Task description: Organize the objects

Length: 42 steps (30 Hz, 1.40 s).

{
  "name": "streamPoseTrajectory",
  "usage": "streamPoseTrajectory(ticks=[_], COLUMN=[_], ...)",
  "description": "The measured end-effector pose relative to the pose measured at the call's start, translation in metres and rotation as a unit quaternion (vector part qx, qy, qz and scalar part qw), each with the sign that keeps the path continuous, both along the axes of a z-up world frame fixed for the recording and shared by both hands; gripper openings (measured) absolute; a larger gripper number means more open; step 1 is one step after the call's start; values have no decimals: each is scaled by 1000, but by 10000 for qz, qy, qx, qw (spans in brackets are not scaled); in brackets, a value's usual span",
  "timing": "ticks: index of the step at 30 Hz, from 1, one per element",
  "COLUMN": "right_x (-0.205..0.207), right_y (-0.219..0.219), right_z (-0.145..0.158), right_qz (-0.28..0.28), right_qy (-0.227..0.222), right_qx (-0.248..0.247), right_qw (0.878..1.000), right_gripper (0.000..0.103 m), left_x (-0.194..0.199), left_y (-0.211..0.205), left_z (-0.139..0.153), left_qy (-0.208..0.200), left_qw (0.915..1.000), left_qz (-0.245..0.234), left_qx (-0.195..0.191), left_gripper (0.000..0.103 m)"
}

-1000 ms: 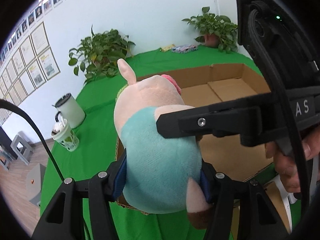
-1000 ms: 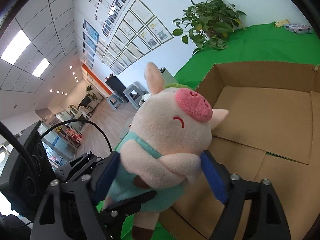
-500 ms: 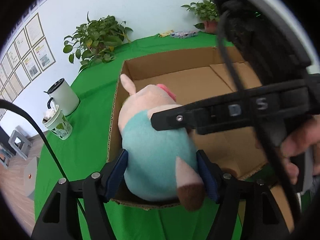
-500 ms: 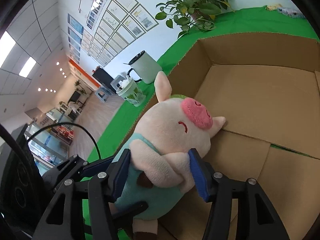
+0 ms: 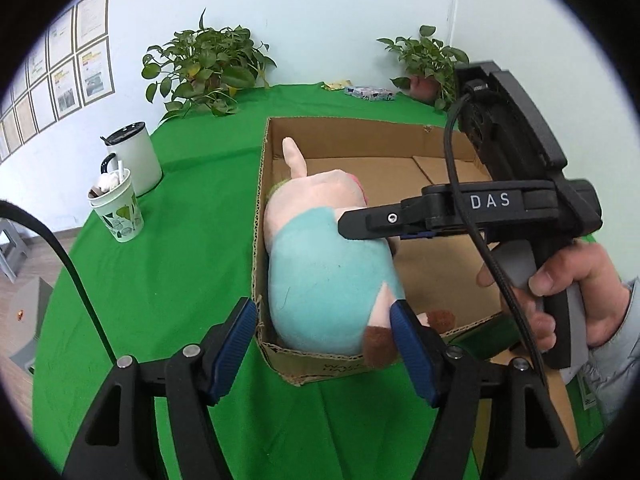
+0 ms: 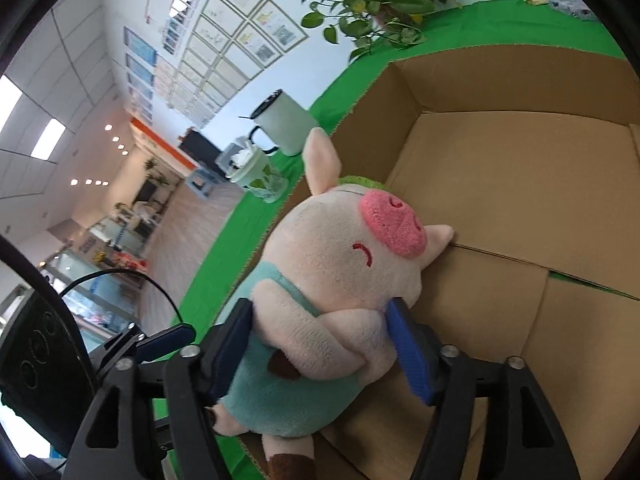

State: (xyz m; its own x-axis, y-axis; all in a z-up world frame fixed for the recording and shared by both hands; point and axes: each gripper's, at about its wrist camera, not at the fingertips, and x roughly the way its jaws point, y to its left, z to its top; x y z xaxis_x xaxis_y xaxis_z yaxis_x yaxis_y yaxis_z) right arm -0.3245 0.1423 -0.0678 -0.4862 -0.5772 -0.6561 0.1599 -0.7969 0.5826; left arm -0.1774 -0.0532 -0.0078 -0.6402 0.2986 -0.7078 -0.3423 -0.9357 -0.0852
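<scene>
1 plush pig (image 5: pixel 328 272), pink head, teal body, brown feet: lying inside the cardboard box (image 5: pixel 352 132), tucked in the near-left corner against the left wall, snout toward the box floor. Judged light, soft and compressible, not fragile, fabric surface giving good grip; best taken across the thick teal torso, since ears and limbs would likely flop or stretch. Right gripper (image 6: pixel 320 344) has its blue pads pinching the pig's torso and arm from both sides. Left gripper (image 5: pixel 324 332) hangs at the box's near edge with jaws spread; its left pad sits outside the box wall, apart from the toy, its right pad just beside or touching the pig's rear, which of the 2 cannot be told. Count on the green table (image 5: pixel 168 248): 1 box, 1 plush, 1 white lidded mug (image 5: pixel 134 156) and 1 patterned paper cup (image 5: pixel 118 210) near the left edge, 2 potted plants (image 5: pixel 204 68) along the far edge, 1 small packet (image 5: pixel 370 94) between them.
</scene>
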Motion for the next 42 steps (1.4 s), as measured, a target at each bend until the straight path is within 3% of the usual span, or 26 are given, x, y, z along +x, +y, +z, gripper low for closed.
streamPoseTrajectory(ticks=[3, 7, 9, 10, 12, 18, 24, 27, 31, 34, 38, 42], right_x=[8, 38, 71, 91, 127, 206, 261, 288, 304, 317, 327, 332], right_y=[3, 13, 22, 24, 30, 29, 25, 33, 35, 39, 41, 32], right_z=[-2, 14, 37, 48, 63, 77, 68, 67, 63, 58, 55, 49], right_qz=[-490, -1048, -1458, -1713, -2053, -2403, -2389, -2376, -2338, -2313, -2308, -2135], right_qy=[-56, -95, 279, 472, 643, 623, 555, 646, 597, 505, 365, 226], right_qx=[57, 157, 525, 836, 1228, 2006, 2305, 2261, 2151, 2107, 1892, 1830], right_qw=[9988, 9943, 9875, 9805, 9688, 9477, 9417, 9425, 9463, 9485, 9537, 9594], right_gripper=[92, 93, 97, 103, 103, 103, 103, 103, 103, 103, 103, 103], left_x=[8, 26, 39, 47, 52, 58, 70, 61, 27, 10, -5, 3], left_y=[0, 0, 1, 1, 3, 20, 43, 43, 22, 7, -14, -13], left_z=[5, 16, 23, 26, 28, 28, 35, 35, 17, 1, -23, -28], left_qy=[179, 527, 828, 991, 1055, 861, 922, 769, 347, 120, -411, -490], left_qw=[9998, 9985, 9964, 9948, 9940, 9959, 9956, 9968, 9962, 9955, 9937, 9936], left_qz=[4, 129, 194, 242, 271, 207, 36, 116, 798, 941, 924, 717], left_qx=[51, -11, -33, 18, 92, 189, 158, 210, 2, -65, 480, 721], left_gripper=[69, 71, 82, 83, 83, 83, 83, 83, 83, 82, 81, 65])
